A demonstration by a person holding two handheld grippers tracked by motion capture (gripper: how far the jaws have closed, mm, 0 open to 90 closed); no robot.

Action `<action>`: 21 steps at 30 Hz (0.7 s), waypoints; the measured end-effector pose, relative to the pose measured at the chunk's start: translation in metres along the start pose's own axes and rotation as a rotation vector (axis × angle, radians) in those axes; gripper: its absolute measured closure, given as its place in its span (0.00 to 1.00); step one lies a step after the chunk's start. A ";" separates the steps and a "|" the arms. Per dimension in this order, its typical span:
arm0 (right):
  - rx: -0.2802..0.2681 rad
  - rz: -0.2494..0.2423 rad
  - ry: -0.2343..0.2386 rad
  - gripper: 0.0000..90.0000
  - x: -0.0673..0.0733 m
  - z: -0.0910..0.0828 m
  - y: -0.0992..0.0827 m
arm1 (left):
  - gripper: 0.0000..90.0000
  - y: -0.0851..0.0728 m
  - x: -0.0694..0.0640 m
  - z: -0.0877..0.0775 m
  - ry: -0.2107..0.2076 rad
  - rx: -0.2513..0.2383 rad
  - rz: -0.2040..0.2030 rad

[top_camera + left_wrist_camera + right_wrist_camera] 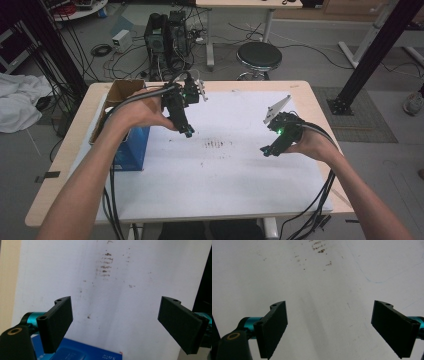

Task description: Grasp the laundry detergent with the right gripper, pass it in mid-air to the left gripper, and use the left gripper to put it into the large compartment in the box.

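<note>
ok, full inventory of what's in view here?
table: 1, light wood, centre
sheet: 1, white, covers the tabletop
stains: 1 patch, brown, middle of sheet
box: 1, blue, left edge of sheet, top open
stool: 1, black, floor beyond table
computer tower: 1, black, floor beyond table
cloth: 1, white, far left
left claw: 1, black, open, nothing between the jaws, beside the box
right claw: 1, black, open, nothing between the jaws, right side of sheet
</note>
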State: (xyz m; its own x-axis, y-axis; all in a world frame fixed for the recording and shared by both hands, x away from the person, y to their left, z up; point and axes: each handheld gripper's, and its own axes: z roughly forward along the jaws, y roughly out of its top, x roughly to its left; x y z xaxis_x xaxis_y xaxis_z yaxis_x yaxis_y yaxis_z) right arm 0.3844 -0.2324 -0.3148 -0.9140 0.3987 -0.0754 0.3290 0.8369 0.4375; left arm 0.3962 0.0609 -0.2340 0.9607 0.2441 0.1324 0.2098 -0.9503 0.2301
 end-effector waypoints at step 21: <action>0.000 -0.003 -0.011 0.14 0.000 -0.002 0.005 | 0.14 -0.002 -0.004 0.043 -0.019 0.058 -0.016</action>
State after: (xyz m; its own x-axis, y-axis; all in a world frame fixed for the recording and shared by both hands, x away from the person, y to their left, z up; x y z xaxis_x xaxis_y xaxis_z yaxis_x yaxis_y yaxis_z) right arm 0.3856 -0.2291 -0.3113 -0.9122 0.4006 -0.0865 0.3265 0.8379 0.4375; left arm 0.3999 0.0532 -0.2759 0.9604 0.2557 0.1105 0.2344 -0.9561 0.1757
